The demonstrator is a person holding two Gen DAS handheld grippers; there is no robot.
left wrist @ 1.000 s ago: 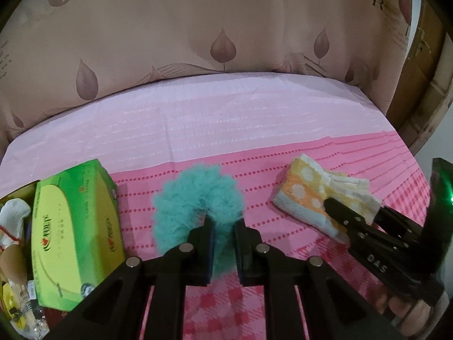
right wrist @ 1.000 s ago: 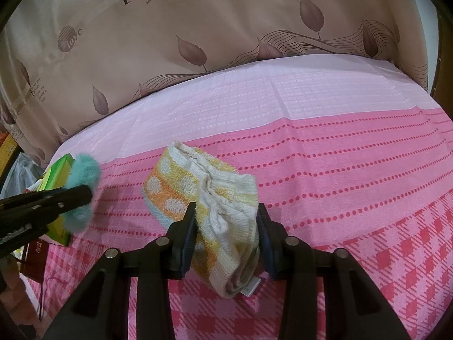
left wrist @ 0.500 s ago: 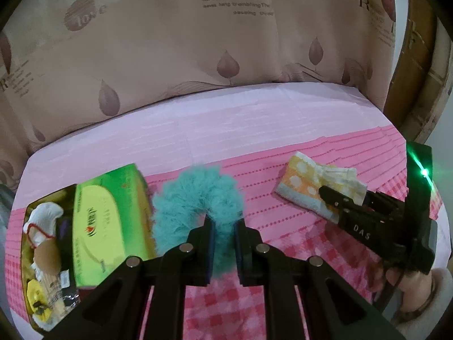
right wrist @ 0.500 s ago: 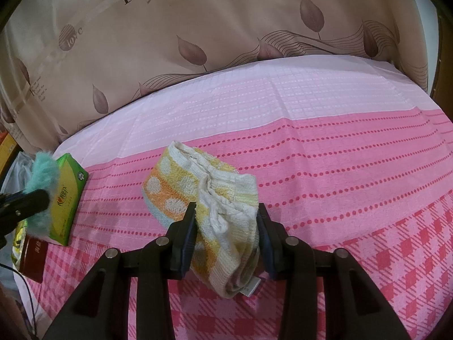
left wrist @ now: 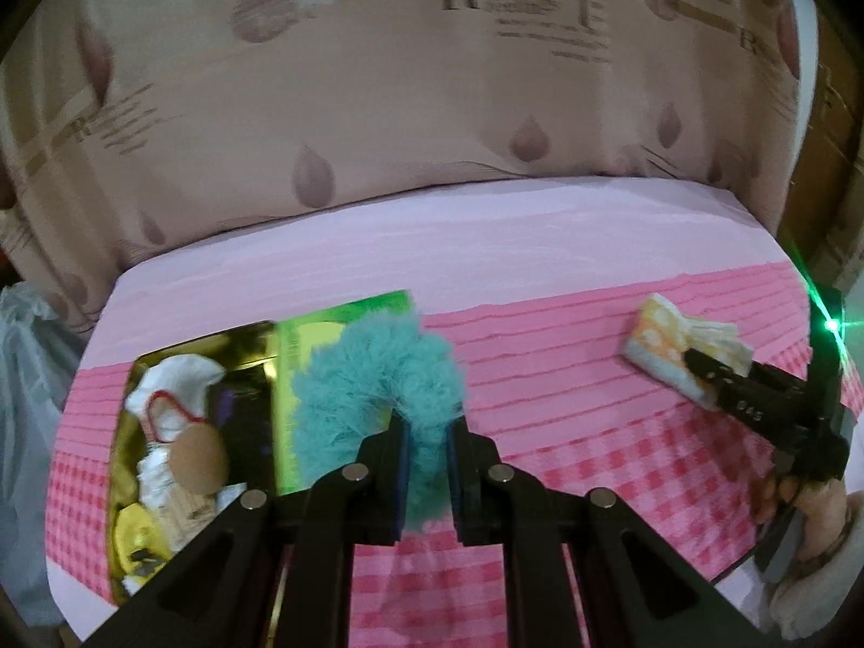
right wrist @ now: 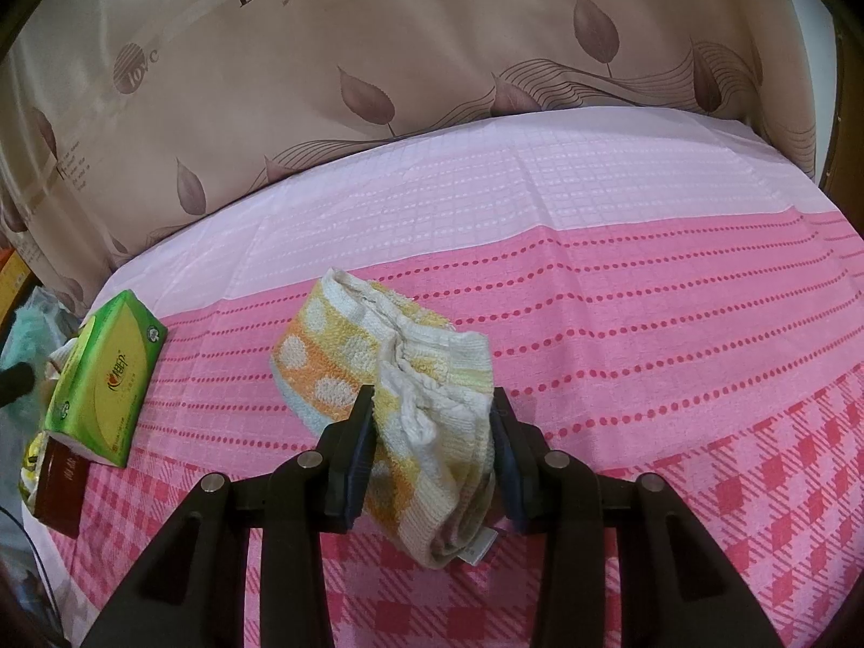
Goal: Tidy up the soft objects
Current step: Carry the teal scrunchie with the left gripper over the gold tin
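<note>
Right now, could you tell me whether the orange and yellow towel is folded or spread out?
Folded: the towel sits bunched in layers between the right claw's fingers.

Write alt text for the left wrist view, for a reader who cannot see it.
The left gripper is clamped on a fluffy teal ring, above a green tissue pack and an open box of small items on a pink tablecloth. At right, the right gripper grips a folded yellow-orange towel.

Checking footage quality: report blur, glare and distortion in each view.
Left wrist view: motion-smeared curtain print, green flare at the right edge, teal fluffy ring soft-edged. Right wrist view: sharp towel weave; fisheye bows the table edge.
</note>
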